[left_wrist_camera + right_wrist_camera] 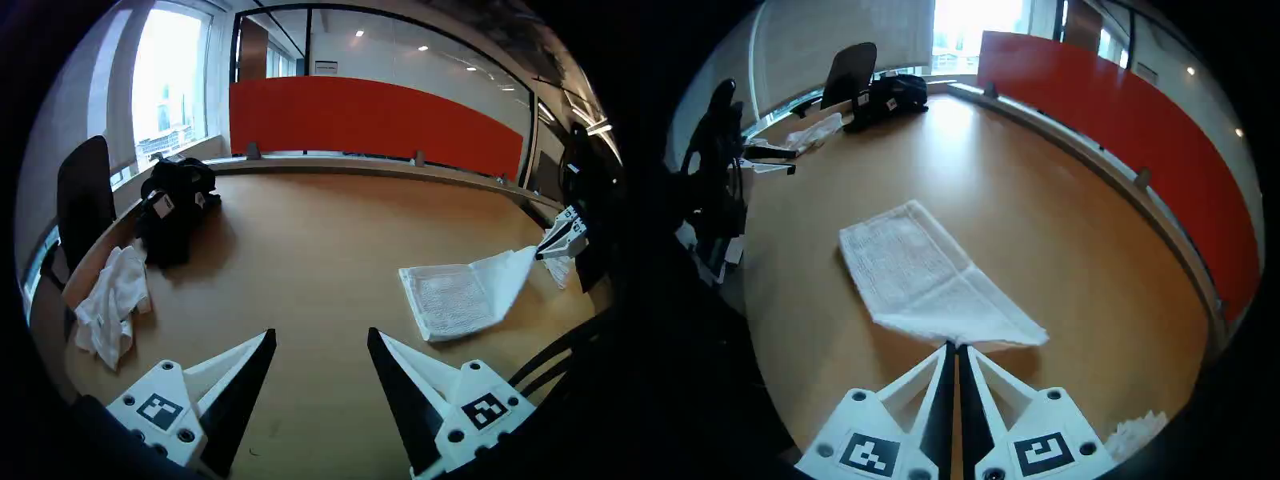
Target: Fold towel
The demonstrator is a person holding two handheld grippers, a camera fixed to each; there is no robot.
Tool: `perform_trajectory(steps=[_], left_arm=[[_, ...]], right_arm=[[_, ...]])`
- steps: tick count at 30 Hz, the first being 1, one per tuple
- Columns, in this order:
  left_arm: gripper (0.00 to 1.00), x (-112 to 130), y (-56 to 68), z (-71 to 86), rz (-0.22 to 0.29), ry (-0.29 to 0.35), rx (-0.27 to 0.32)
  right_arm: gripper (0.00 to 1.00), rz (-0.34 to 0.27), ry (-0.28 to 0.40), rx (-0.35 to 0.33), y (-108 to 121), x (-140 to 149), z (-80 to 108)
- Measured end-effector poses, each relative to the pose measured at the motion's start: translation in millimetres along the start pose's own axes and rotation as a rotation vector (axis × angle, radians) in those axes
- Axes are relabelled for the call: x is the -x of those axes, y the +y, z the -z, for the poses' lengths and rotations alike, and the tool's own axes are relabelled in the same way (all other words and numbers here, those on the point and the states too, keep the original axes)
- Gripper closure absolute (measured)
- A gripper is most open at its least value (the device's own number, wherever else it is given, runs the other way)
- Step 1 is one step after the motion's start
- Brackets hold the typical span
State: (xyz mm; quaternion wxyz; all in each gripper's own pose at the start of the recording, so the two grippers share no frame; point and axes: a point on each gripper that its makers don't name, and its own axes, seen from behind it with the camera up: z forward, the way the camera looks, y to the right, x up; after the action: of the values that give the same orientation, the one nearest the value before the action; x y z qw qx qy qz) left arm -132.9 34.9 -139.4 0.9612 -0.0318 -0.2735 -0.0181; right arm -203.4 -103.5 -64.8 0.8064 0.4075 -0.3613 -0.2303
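Pinching the towel (912, 268) by its near edge, my right gripper (956, 349) has its fingers pressed almost together; exactly where the tips meet the cloth is hard to make out. That corner is raised off the wooden table (1040, 200) and the rest lies flat. My left gripper (321, 336) hangs with fingers spread wide, holding nothing, well apart from the towel. Beyond it sit a crumpled white cloth (112, 300) and a black bag (172, 210), too dark to make out in detail.
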Motion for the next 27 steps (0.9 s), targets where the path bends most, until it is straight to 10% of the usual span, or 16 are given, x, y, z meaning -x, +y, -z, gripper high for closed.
perform_trajectory(steps=[11, 27], left_arm=[[0.16, 2, 0.8, 2.0, -0.009, -0.001, -0.002], [0.16, 4, -1.9, 6.5, -0.006, -0.001, -0.007]], right_arm=[[0.97, 0.116, 0.081, -0.057, -17, -65, -5.4], [0.97, 0.188, 0.076, -0.126, -34, -84, -18.9]])
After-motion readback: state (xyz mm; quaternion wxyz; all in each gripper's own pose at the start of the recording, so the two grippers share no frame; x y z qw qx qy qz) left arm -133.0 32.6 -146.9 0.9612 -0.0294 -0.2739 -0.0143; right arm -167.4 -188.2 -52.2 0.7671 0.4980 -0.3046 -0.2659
